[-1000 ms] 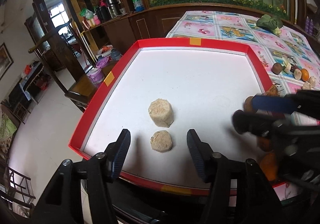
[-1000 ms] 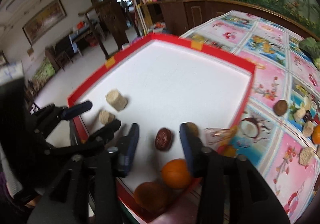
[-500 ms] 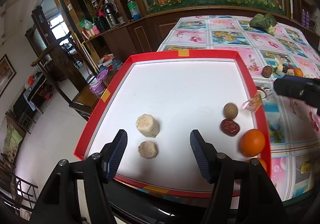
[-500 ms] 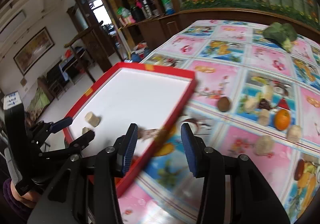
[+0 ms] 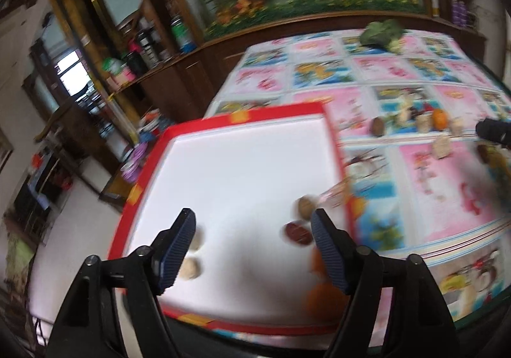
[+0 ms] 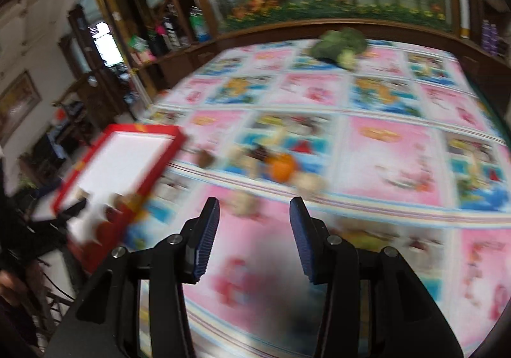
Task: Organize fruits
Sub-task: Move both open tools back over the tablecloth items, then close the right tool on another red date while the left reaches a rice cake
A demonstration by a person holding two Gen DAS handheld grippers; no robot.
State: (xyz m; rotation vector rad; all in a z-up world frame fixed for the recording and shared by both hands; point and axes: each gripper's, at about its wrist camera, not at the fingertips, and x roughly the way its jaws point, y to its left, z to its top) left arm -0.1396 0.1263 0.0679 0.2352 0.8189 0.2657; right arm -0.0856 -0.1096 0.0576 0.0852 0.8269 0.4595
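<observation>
Presently your right claw (image 6: 254, 230) gapes wide, empty; grip the firm, round, roll-prone orange (image 6: 281, 167), mid-frame, across its middle.

Parted tongs (image 6: 254, 230) above blurred, perhaps fruit-strewn tablecloth (image 6: 383, 147).
</observation>
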